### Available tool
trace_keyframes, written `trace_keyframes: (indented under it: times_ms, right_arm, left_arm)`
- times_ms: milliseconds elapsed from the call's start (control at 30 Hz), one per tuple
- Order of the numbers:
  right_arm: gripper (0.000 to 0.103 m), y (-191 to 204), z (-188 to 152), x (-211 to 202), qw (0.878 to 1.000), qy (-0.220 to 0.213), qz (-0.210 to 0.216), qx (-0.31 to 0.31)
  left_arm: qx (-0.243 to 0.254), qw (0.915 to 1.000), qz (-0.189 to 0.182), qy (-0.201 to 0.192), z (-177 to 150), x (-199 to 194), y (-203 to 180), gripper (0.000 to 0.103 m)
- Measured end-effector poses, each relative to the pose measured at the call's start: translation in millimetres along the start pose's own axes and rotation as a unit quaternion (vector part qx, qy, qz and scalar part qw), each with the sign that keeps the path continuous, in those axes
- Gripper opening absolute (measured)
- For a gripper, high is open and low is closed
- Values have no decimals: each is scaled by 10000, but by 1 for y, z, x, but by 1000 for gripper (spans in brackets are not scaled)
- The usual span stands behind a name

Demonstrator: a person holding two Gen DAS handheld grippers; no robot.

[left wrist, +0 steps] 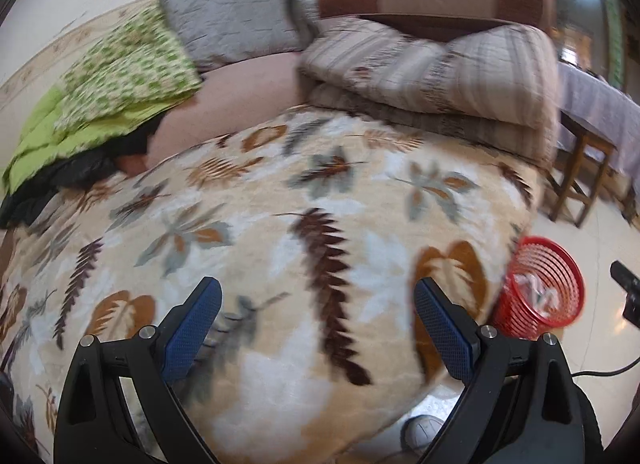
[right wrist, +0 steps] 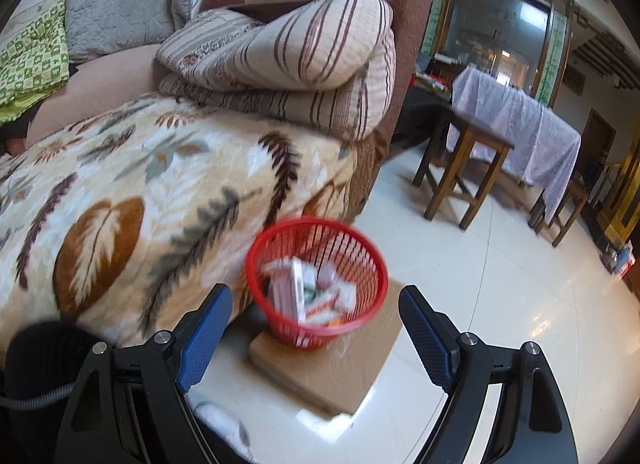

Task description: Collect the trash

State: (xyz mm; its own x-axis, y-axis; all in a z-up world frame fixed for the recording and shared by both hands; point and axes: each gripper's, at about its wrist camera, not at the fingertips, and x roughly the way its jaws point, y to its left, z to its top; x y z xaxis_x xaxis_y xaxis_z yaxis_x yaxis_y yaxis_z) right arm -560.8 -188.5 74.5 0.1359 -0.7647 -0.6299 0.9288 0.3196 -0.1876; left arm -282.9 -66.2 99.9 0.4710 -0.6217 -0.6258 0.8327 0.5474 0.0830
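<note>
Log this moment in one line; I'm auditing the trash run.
left tongs: open, empty | right tongs: open, empty | red basket: on cardboard, holds trash | blanket: no trash seen

Basket (right wrist: 317,280) of trash (right wrist: 308,292) on board (right wrist: 360,368), beside bed (right wrist: 120,204).

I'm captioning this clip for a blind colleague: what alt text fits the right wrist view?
An open, empty right gripper points down at a red mesh basket holding paper and packaging trash, which stands on a flat cardboard box on the white tiled floor. To its left is a sofa under a leaf-patterned blanket; behind, folded striped quilts and a cloth-covered table.
</note>
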Motion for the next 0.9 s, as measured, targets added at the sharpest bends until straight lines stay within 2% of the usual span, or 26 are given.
trace_keyframes:
  times_ms: [100,167,200,267,333,400,500,600,667,700,733,767,833,900]
  right_arm:
    - [88,18,36,15,9988,-16,309,-388]
    - [89,41,57,24,9962,-69,465,-728]
    - [90,61,70,31,9932,-110,549,-1017]
    - [92,100,88,45,9853,-85,750,-1532]
    - [93,148,104,62,9730,109,1052,-2053]
    - [93,204,118,78,9566,397,1541,-2440]
    - [93,278,129,91,9392,633,2151,-2601]
    - [93,341,132,100,9299,741,2657,-2432]
    - [93,375,132,106,9274,796,2832,-2309]
    - [93,390,131,108,9264,781,2908,-2263]
    - [93,405,129,113,9284,784,2883,-2210]
    - [93,416,128,118,9305,792,2832,-2184]
    - [94,432,126,128,9340,782,2705,-2200]
    - [103,434,127,134,9456,776,2369,-2091]
  left_arm:
    - [-477,9977,435,203,9,10,40,96]
    - [-931,9899,938,517,11,22,78,96]
    - [-1140,9855,1078,639,11,26,94,96]
    - [-1587,9690,1609,995,7,38,133,96]
    - [-1956,9490,2073,1346,-1,49,170,96]
    - [-2331,9371,2122,1501,-10,56,200,96]
    - [-2898,9208,2002,1678,-29,70,233,96]
    - [-2925,9178,1848,1947,-36,94,242,96]
    - [-2836,9162,1804,2182,-38,110,244,96]
    - [-2676,9193,1895,2178,-37,115,242,96]
    - [-2430,9263,1939,2129,-34,120,239,96]
    - [-2186,9333,1889,2134,-31,127,236,96]
    - [-1999,9404,1804,2076,-29,137,237,98]
    - [-1951,9455,1742,1940,-30,141,241,103]
